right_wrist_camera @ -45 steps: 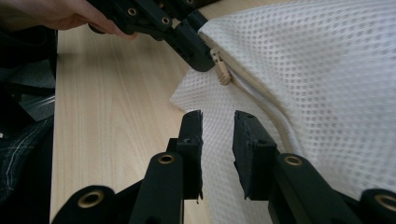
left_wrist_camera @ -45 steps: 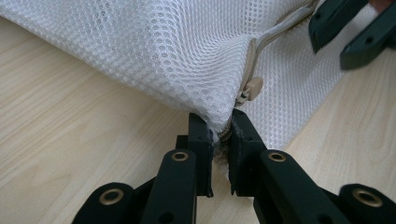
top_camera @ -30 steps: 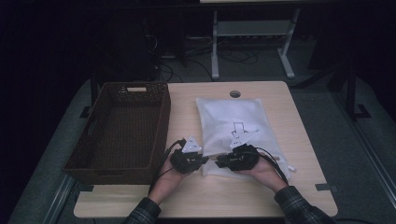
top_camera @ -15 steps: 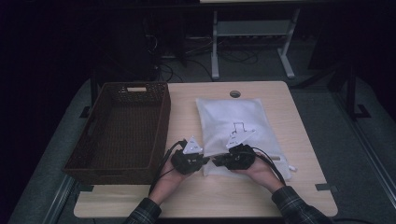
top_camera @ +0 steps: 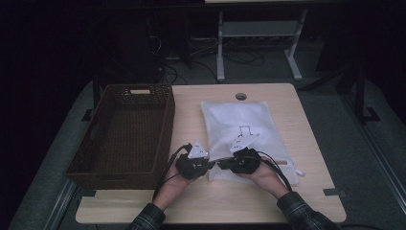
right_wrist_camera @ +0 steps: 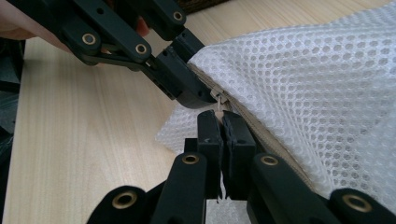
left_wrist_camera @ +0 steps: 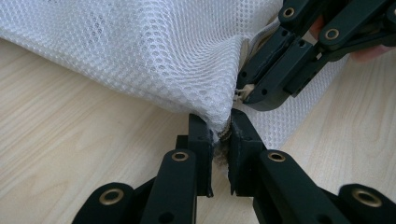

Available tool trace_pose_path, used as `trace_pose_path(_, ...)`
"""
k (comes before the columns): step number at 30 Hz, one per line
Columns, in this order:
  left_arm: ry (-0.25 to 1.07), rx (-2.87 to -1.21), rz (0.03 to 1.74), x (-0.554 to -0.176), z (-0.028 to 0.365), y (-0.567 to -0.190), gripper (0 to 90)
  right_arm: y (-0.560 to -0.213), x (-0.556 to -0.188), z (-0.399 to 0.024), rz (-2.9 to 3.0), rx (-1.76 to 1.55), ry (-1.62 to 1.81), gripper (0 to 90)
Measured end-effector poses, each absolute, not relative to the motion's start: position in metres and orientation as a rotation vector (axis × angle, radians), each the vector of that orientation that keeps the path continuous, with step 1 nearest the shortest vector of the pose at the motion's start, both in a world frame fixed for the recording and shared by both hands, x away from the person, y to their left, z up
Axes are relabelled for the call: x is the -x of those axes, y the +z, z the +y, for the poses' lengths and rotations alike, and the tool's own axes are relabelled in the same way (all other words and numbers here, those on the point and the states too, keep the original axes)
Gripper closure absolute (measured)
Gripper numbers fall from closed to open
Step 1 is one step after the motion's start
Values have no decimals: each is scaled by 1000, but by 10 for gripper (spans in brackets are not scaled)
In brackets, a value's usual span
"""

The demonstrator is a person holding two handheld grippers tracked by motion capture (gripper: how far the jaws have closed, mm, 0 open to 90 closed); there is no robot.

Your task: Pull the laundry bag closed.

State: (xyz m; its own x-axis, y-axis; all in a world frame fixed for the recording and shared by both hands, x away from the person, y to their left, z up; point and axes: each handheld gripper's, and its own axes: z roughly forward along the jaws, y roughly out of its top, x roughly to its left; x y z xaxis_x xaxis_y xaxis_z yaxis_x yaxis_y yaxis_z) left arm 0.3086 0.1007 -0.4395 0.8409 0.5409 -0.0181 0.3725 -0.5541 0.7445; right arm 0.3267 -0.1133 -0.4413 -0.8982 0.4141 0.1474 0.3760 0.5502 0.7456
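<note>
Mesh bag [top_camera: 239, 129] lies right of the basket [top_camera: 124, 129]. Your left gripper [left_wrist_camera: 219, 128] pinches its corner as anchor; your right gripper's [right_wrist_camera: 221, 122] jaws, just closing, clamp the zipper pull [right_wrist_camera: 218, 103] to unzip.

A light wooden bench [top_camera: 210, 206] is being seen from above, its pale grain also being shown in the left gripper view [left_wrist_camera: 70, 140] and the right gripper view [right_wrist_camera: 93, 140]. A dark brown woven basket [top_camera: 122, 132] is being carried on the bench's left part, its long side lying just beside the bench's left edge, and a slot handle is being shown in its far wall. A round cable hole [top_camera: 241, 96] is being seen near the bench's far edge. Beyond the bench, a grey metal frame [top_camera: 258, 43] is being shown on the dark floor [top_camera: 335, 105], with loose cables [top_camera: 191, 57] lying near it.
</note>
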Motion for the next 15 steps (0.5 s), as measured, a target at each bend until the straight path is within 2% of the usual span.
trace_pose_path(15, 269, -2223, 698, -310, 100, -441, 823, -444, -326, -111, 2697, -723, 1263, 868)
